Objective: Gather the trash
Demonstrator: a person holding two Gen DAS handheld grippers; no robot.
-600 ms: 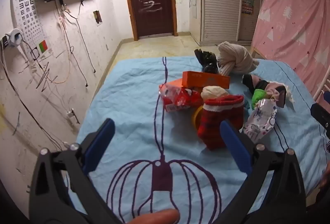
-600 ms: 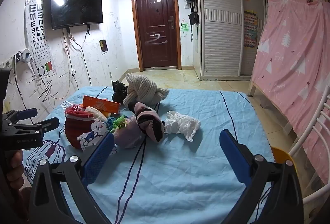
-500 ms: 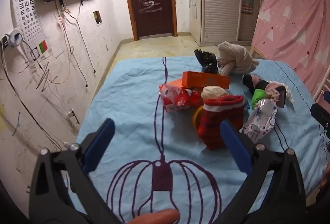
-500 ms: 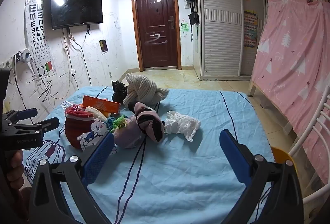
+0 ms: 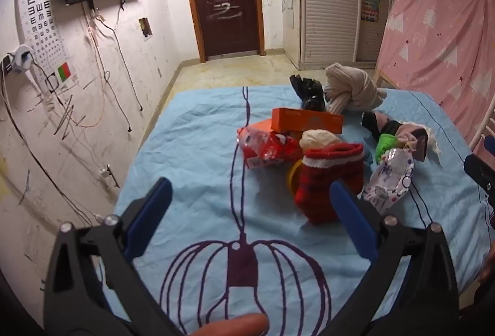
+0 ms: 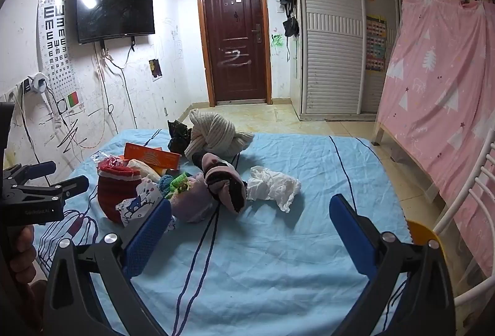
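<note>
A pile lies on the blue bedsheet [image 5: 191, 150]. It holds a red snack wrapper [image 5: 266, 147], an orange box [image 5: 306, 121], a red sock [image 5: 331, 181], a printed plastic bag [image 5: 389, 181] and a black plastic bag [image 5: 309, 91]. A crumpled white tissue [image 6: 272, 186] lies right of the pile in the right wrist view. My left gripper [image 5: 250, 206] is open and empty, short of the pile. My right gripper [image 6: 250, 221] is open and empty, short of the tissue. The left gripper also shows in the right wrist view [image 6: 46, 178].
A knotted cream sweater [image 6: 216, 135], a pink and black garment [image 6: 225, 181] and a green knit item [image 6: 178, 183] lie among the pile. A pink curtain [image 6: 439, 107] hangs at right. A white rail [image 6: 470, 197] borders the bed's right side. The left wall carries cables.
</note>
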